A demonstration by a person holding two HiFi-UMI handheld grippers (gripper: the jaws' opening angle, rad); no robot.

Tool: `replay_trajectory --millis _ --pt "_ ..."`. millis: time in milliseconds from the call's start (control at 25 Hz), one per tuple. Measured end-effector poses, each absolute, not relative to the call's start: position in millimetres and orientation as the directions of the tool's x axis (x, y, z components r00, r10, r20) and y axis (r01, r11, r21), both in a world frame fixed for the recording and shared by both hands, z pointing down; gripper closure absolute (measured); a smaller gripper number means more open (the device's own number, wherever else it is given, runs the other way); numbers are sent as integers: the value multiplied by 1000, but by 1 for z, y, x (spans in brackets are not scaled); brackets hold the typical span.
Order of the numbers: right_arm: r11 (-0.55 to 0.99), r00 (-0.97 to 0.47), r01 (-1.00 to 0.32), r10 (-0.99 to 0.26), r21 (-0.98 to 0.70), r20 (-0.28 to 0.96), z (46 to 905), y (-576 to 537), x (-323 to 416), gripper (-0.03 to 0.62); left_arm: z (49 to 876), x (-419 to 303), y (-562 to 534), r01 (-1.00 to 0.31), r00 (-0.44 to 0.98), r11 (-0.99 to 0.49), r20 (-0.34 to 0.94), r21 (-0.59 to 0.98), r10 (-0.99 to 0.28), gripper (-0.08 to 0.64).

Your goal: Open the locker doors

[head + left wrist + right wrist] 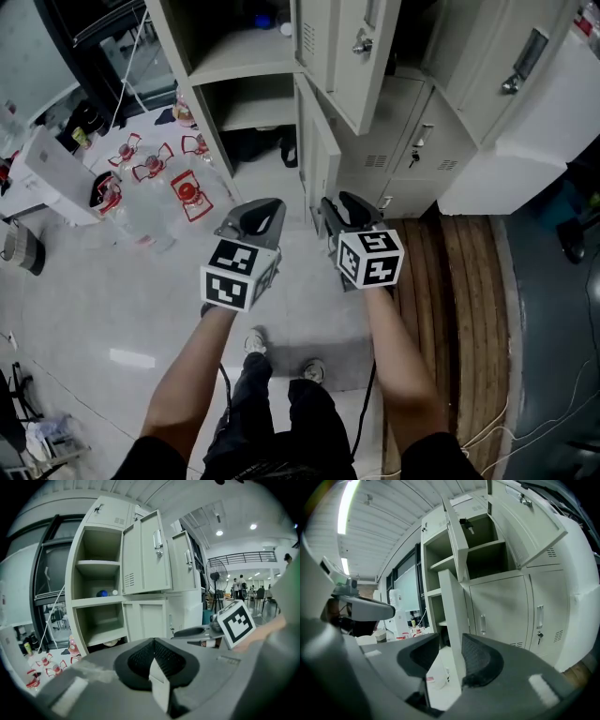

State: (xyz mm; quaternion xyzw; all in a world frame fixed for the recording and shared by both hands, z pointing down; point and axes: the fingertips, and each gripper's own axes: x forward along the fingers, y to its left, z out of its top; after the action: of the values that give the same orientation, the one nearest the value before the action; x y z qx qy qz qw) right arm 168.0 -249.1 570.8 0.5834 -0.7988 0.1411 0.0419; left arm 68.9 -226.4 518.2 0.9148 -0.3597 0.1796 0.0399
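Left gripper (152, 643) jaws are shut on nothing, right gripper (450, 641) jaws are apart & empty, both near the tall cream metal locker (74, 573), so I'd go to the shut low doors (499, 609) at its right, pinch a handle & pull slow.

You're standing on a pale, glossy floor (94, 309), with wooden slats (450, 272) down the right of the head view. In the left gripper view, a dark-framed window (49, 573) sits at left. At right, a pedestal fan (214, 581) stands under ceiling lights (253, 526), in what may be an open hall.
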Motion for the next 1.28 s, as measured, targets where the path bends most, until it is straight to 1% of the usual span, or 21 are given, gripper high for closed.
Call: replay_trajectory --millis 320,480,800,920,1000,1160,1280 --pt "277 -312 -946 -918 -168 246 496 -211 160 462 463 46 -205 -717 643 -697 360 -28 -676 558" --pt "259 -298 -950 -921 -177 252 457 -194 164 480 434 34 -195 -729 637 -683 336 -26 -693 558" --pt "258 -294 -952 -918 -163 266 405 -159 150 513 380 6 -184 -733 648 -680 294 -9 -702 558" --pt "242 -275 -958 -929 -155 246 383 -149 145 530 366 -3 -177 -719 666 -695 278 -6 -692 558" --pt "220 -251 -963 -943 -157 219 365 -144 141 552 361 -10 -176 -707 679 -707 275 -4 -681 558" --pt "189 -210 -973 -962 -131 175 337 -134 124 565 348 -27 -175 -677 708 -736 263 -7 -655 558" --pt "159 -176 -980 -972 -117 154 325 -125 109 592 337 -37 -173 -647 737 -762 243 -16 -631 558"
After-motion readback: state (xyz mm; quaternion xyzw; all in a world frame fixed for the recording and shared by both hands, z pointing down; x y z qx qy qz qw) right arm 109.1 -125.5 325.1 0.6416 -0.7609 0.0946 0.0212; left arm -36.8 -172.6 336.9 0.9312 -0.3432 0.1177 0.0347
